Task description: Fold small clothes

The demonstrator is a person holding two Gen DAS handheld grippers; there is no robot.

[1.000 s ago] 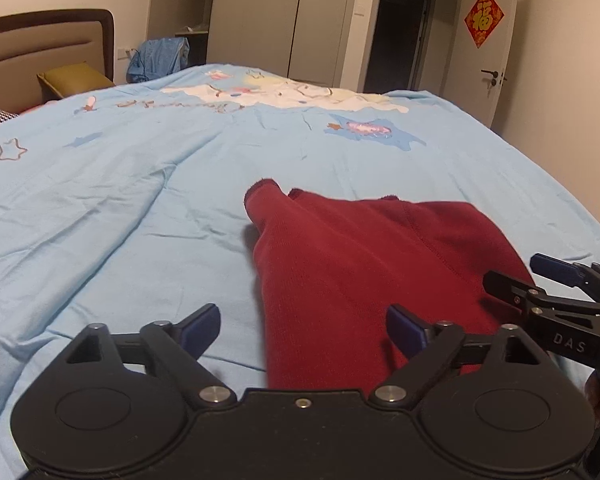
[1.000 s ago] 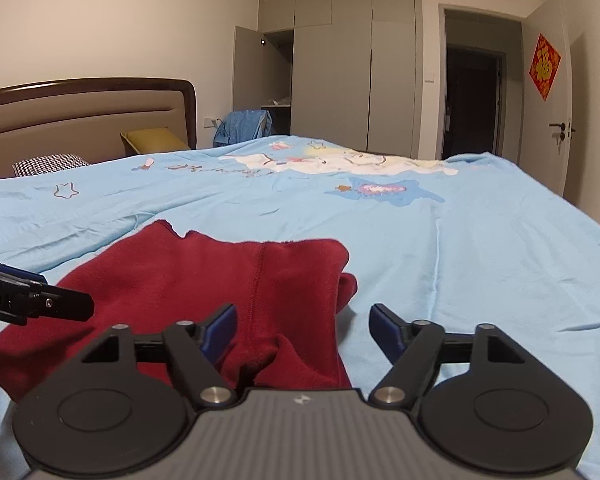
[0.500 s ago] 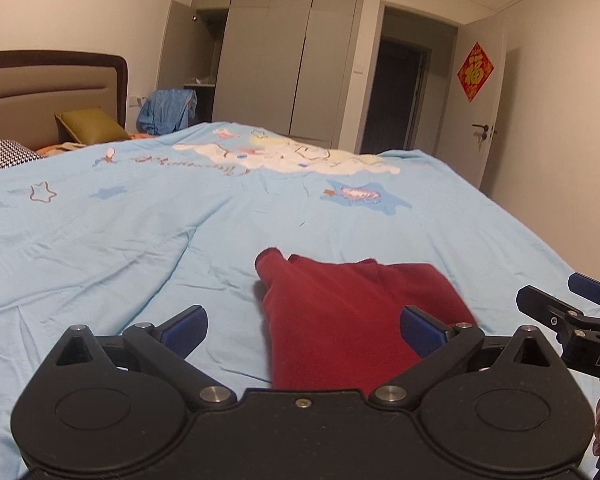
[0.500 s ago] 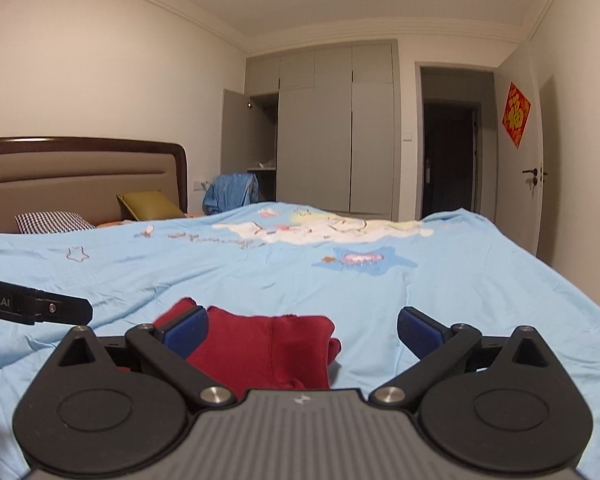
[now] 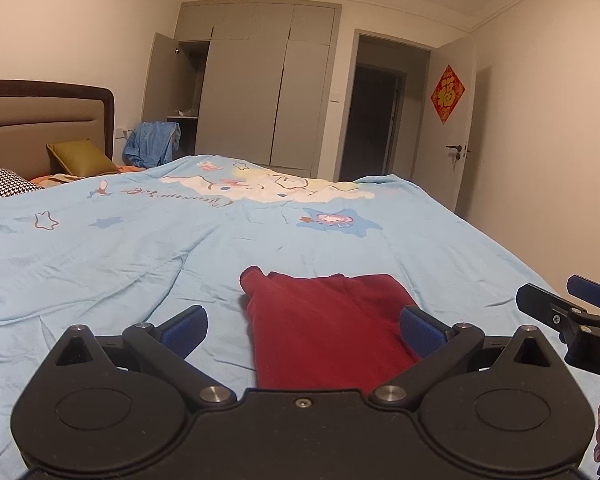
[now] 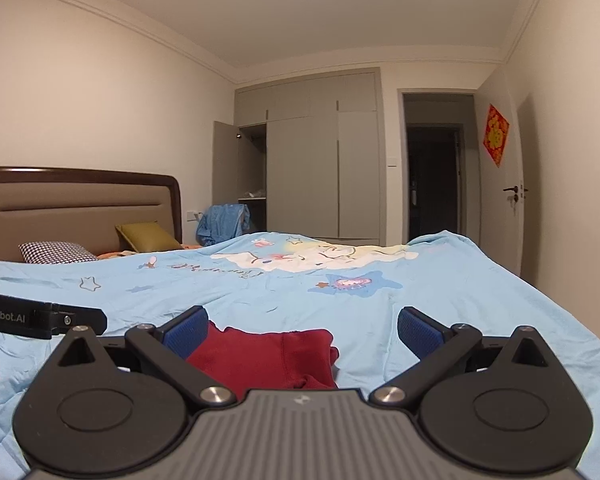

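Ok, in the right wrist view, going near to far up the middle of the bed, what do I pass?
Right tool, open → red garment lying folded on the blue bedspread → star cartoon print → white cloud print → grey wardrobe behind the bed.

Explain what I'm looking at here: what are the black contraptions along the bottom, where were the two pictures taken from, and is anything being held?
No robot: a person carries a hand-held gripper in each hand, each with a fisheye camera looking forward along its blue-padded fingers. One picture comes from the left hand-held gripper, the other from the right hand-held gripper; each also glimpses the other tool at its edge. Both are open and hold nothing. A folded dark red fabric garment lies on the light blue cartoon-print bedspread. Behind are an olive green cushion, a checked pillow and a grey wardrobe.
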